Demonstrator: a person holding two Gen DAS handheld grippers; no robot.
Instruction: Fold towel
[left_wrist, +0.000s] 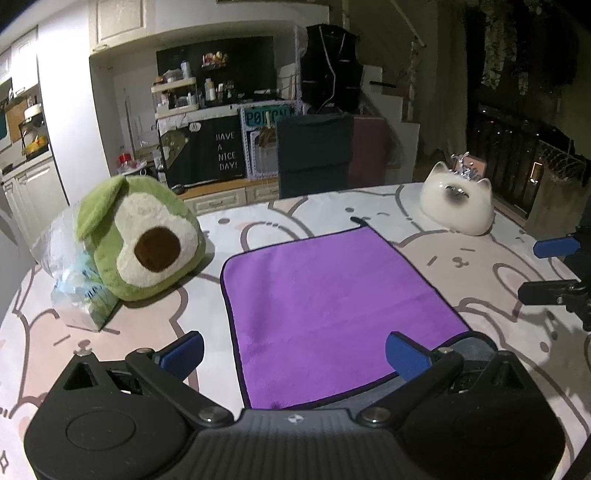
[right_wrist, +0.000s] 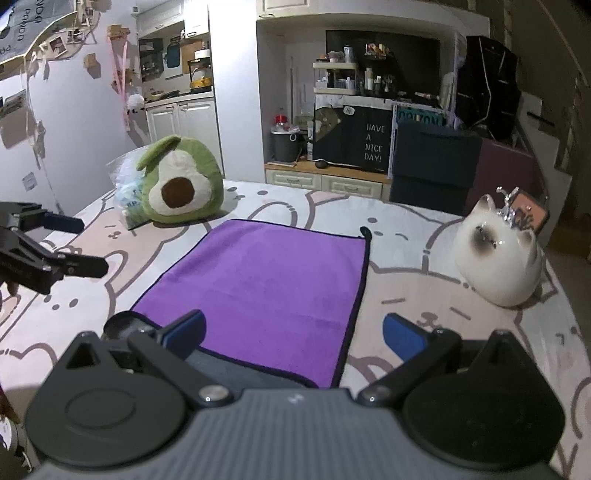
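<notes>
Two blue-padded fingers of the left gripper (left_wrist: 293, 354) stand spread wide in the left wrist view, holding nothing, above the near edge of the purple towel (left_wrist: 325, 295). That towel lies flat on the table (left_wrist: 147, 325), which wears a pale cloth printed with cartoon animal outlines. Its near right corner is turned over, showing a grey underside just by the right finger. A small dark loop sticks out at the towel's far corner. To the left, near the towel but apart from it, sits a green avocado plush (left_wrist: 144, 236), leaning against a clear plastic bag (left_wrist: 70, 273) on its left. At the far right of the table stands a white cat-shaped ceramic (left_wrist: 458, 206). The right gripper (left_wrist: 554, 269) enters from the right edge, its two fingers parted and empty.

Seen from the right wrist, the right gripper (right_wrist: 293, 338) also has its jaws spread, gripping nothing, hovering over the towel's (right_wrist: 266, 280) near right part. The grey folded-over strip runs along the near edge, between the fingers. The avocado plush (right_wrist: 181, 184) sits at the far left with the plastic bag (right_wrist: 125, 184) behind it. The cat-shaped ceramic (right_wrist: 498, 258) stands to the right, well apart from the towel. The left gripper (right_wrist: 70, 243) shows at the left edge, fingers apart, over the table (right_wrist: 424, 280).
</notes>
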